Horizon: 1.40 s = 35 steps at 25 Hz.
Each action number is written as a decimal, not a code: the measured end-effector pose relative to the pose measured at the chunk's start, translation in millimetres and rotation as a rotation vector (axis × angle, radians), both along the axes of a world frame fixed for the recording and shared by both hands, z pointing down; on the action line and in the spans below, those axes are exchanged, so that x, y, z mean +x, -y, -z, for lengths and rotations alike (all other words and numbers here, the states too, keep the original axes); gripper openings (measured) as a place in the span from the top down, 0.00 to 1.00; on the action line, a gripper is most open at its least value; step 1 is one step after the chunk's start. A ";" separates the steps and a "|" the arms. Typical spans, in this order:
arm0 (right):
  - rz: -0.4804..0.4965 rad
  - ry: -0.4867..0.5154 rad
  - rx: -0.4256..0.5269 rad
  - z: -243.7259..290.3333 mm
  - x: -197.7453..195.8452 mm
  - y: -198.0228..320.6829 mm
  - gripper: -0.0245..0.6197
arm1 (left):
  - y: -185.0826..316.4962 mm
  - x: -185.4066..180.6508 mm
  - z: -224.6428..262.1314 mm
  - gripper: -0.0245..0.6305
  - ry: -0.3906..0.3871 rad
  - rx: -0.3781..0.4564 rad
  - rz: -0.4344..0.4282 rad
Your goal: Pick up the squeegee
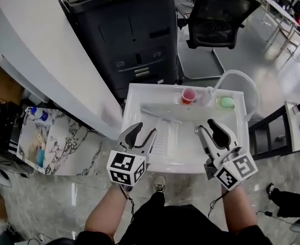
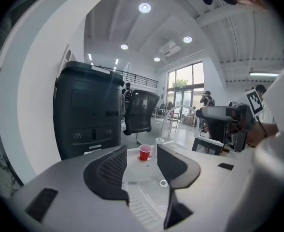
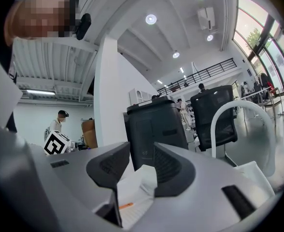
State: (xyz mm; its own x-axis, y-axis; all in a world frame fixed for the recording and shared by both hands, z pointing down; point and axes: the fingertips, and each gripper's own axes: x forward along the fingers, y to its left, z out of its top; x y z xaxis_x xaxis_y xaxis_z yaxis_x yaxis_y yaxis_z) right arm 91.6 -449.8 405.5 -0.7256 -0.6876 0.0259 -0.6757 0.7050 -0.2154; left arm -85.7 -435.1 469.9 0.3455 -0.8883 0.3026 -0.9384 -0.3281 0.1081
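1. Far left, a marble-patterned counter [image 1: 63, 147] carries bottles and clutter, well apart from the work and of no use to it.
2. The left tongs [image 1: 145, 130] hang over the near left part of the white sink [image 1: 134, 93], jaws spread wide with nothing between them. Their own view looks straight down the gap into the basin. They seem set wide so that they can close around a handle.
3. The squeegee [image 1: 157, 112] appears to be the pale bar lying flat across the sink's floor, just beyond the left tongs. It is white on white, so its outline is hard to trace. Lying flat, it probably calls for a low, tilted approach.
4. A red cup [image 1: 189, 95] stands upright on the back ledge, clear of the bar.
5. The right tongs [image 1: 206, 126] sit over the near right of the sink, held level. They too are spread wide and empty, and look to be on standby.
6. A green sponge [image 1: 225, 102] rests at the back right corner, under a white hose [image 1: 236, 72] that arches over that side.
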 end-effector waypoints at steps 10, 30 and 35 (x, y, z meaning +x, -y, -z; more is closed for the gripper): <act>-0.037 -0.021 -0.039 -19.3 -10.7 30.9 0.73 | 42.5 -6.3 -59.1 0.64 0.015 -0.124 -0.053; -0.153 -0.054 -0.141 -65.8 0.0 48.6 0.73 | 88.8 5.0 -192.4 0.61 0.058 -0.410 -0.146; -0.183 -0.055 -0.164 -76.0 5.1 47.3 0.73 | 93.3 5.8 -224.8 0.60 0.081 -0.490 -0.149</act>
